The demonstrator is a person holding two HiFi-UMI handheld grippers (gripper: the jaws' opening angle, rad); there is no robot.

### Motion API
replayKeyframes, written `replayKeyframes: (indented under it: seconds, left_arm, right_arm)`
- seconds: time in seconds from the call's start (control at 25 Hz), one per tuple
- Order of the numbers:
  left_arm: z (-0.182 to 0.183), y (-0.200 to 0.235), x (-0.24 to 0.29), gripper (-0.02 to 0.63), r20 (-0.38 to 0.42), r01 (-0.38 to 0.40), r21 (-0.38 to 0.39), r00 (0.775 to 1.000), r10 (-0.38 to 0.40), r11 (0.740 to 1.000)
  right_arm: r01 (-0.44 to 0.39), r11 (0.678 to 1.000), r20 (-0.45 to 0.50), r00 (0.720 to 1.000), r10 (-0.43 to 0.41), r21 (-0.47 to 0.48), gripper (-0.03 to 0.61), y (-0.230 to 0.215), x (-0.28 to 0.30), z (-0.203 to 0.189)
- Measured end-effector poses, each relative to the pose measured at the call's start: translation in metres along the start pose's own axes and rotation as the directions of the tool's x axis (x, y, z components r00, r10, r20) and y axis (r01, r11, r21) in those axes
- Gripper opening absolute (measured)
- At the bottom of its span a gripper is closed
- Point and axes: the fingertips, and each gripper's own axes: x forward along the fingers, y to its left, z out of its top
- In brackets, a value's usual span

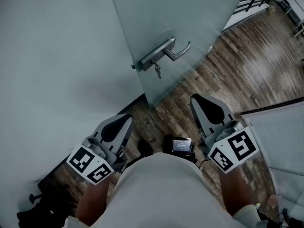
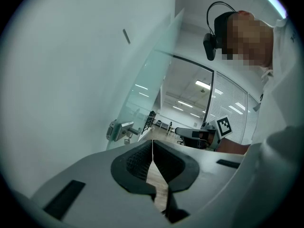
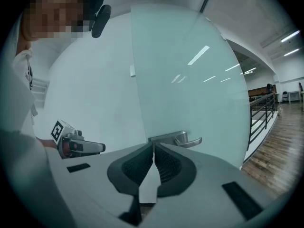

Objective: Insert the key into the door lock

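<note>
A frosted glass door (image 1: 190, 18) stands ajar, with a metal lever handle (image 1: 166, 51) on its edge plate. A small key (image 1: 157, 71) hangs down from the lock just under the handle. My left gripper (image 1: 126, 118) is low and left of the door edge, jaws together with nothing between them. My right gripper (image 1: 196, 99) is below and right of the handle, also shut and empty. Both are well short of the handle. The handle (image 2: 118, 128) shows ahead of the left gripper (image 2: 152, 142), and the handle (image 3: 175, 137) sits just beyond the right gripper (image 3: 153, 146).
A pale wall (image 1: 57, 56) runs along the left to the door's edge. Wood plank floor (image 1: 247, 65) lies beyond the door, with a railing (image 3: 263, 108) further off. A glass panel (image 1: 280, 141) stands at the right. A dark object (image 1: 38, 208) lies on the floor at the lower left.
</note>
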Motion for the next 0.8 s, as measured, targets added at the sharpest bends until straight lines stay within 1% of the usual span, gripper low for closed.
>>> replayKeyframes:
  seconds: [0.4,0.8]
  left_arm:
    - [-0.013,-0.011,0.000,0.018,-0.019,0.013,-0.012,1.000,-0.014,1.000]
    - [-0.020,-0.013,-0.004,0.018,-0.028,0.010,-0.034,1.000,-0.011,0.999]
  right_arm:
    - [-0.002,1.000,-0.037,0.999,0.003,0.021,0.014,0.004,-0.004,-0.020]
    - [-0.020,1.000,-0.032,0.999,0.020,0.018,0.012,0.011,-0.007,-0.021]
